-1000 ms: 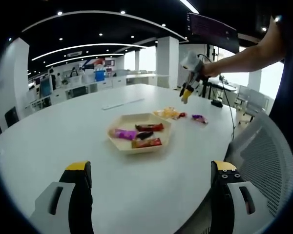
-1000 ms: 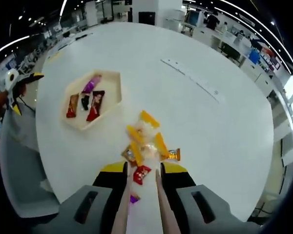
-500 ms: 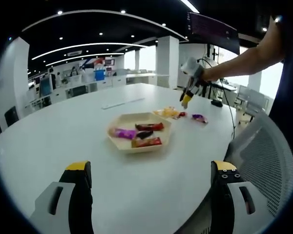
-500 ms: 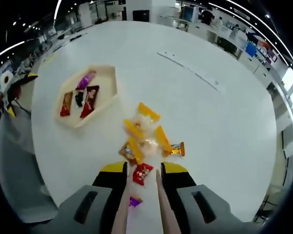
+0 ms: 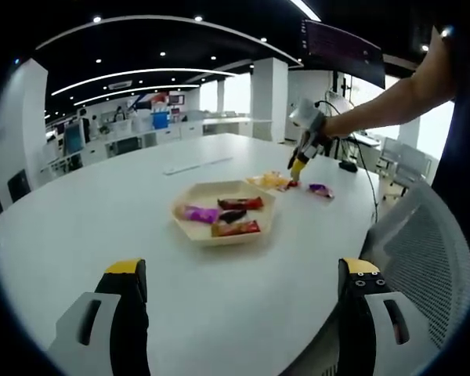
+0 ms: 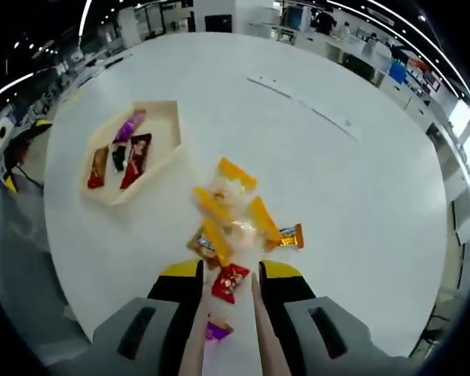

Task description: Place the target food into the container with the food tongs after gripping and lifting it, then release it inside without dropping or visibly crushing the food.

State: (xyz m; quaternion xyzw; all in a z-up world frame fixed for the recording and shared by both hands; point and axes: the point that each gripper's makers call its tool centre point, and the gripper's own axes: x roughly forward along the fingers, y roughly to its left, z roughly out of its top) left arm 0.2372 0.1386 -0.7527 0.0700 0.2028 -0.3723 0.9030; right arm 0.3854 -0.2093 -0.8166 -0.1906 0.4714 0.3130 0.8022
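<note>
Lower than a second ago, the right gripper [image 6: 226,280] is now hanging just above the snack pile, and the red wrapper [image 6: 229,281] is showing larger between the tong [image 6: 260,329] tips. The tongs are two slim, pale, smooth blades running up between the yellow-tipped jaws, which are pressing them; the blades are standing slightly apart with the crinkled red wrapper seen between them, though contact is hard to judge. Around it, glossy yellow packets [image 6: 235,206] and an orange bar [image 6: 291,236] are lying fanned on the table [image 6: 313,172], with a purple wrapper [image 6: 215,330] nearer the camera. The tray [image 6: 170,149], a pale hexagon with a shallow rim, is sitting well apart and holding a purple, a dark, a red and an orange-brown bar. In the left gripper view, the left gripper [image 5: 239,282] is hovering low over the smooth white round table, jaws wide apart and holding nothing. A mesh chair [image 5: 423,251] is standing beside the table.
</note>
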